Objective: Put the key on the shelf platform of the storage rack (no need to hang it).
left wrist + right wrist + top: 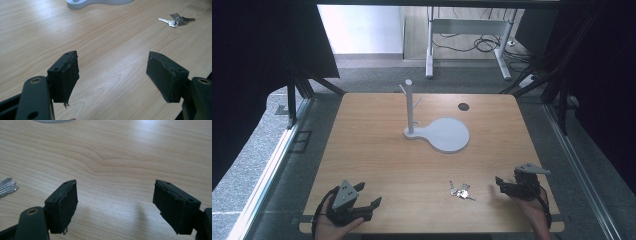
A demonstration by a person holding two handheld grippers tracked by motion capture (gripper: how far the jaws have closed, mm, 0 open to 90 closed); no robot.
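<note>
A bunch of silver keys lies flat on the wooden table near its front edge, between my two grippers. They also lie at the upper right of the left gripper view and at the left edge of the right gripper view. A white stand with an upright post, short pegs and a round flat base is at mid-table. My left gripper rests open at the front left, holding nothing. My right gripper is open just right of the keys, holding nothing.
A small black round disc sits in the tabletop behind the stand. Dark curtains hang on both sides. Beyond the far edge stand a white desk frame and loose cables on the floor.
</note>
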